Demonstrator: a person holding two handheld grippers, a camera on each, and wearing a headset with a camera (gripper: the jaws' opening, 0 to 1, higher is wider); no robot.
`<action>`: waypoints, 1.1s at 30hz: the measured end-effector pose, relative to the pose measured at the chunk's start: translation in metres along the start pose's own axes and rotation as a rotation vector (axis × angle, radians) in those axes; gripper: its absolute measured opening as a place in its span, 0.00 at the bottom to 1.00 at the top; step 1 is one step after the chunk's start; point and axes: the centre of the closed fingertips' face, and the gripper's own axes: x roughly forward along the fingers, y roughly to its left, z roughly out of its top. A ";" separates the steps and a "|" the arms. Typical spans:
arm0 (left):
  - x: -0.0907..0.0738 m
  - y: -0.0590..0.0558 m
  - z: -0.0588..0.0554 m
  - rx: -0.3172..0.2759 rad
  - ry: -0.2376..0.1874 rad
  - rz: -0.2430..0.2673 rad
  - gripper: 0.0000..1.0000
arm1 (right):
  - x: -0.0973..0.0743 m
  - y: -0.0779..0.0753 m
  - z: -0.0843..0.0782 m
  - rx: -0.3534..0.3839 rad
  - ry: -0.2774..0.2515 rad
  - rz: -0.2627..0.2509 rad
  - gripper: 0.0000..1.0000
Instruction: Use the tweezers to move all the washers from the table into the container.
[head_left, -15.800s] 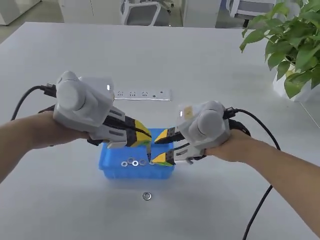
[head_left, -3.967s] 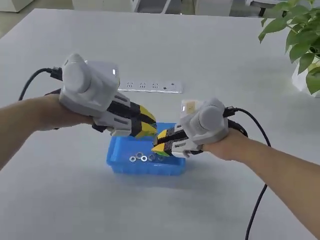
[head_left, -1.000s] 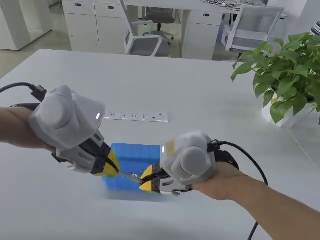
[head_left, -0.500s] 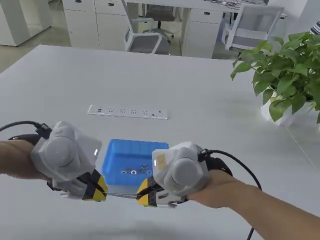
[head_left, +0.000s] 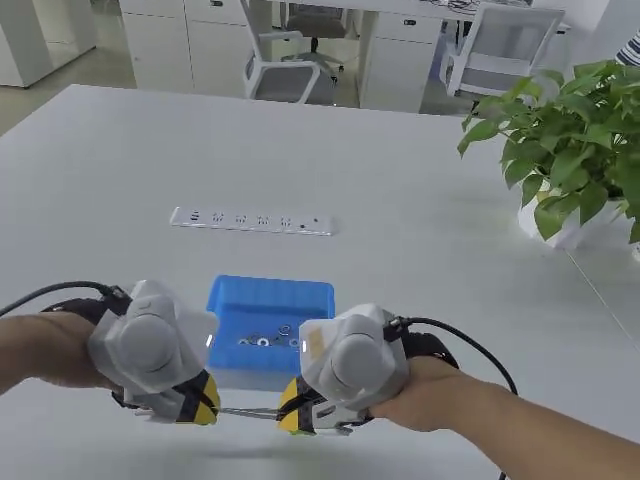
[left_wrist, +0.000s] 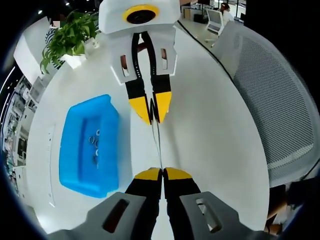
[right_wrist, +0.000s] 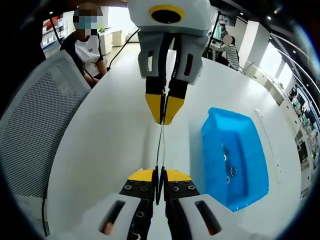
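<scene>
2 ends pinched: left gripper (left_wrist: 162, 174) and right gripper (right_wrist: 156, 175) are both clamping the tweezers (left_wrist: 158, 145), probably handing them over.

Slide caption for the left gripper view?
The left gripper and right gripper pinch the tweezers beside the container of washers.

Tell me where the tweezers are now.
In the head view the tweezers bridge the gap between the left gripper and right gripper, each shut on one end, just nearer the person than the blue container.
</scene>
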 end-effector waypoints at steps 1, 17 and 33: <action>0.001 0.000 -0.001 0.001 0.004 -0.002 0.05 | 0.002 0.000 -0.001 0.003 0.004 0.004 0.07; 0.017 -0.001 -0.012 -0.031 0.022 -0.012 0.05 | 0.016 0.002 -0.011 0.026 0.043 0.035 0.09; 0.023 -0.009 -0.015 -0.050 0.034 -0.030 0.06 | 0.020 0.008 -0.012 0.006 0.056 0.070 0.10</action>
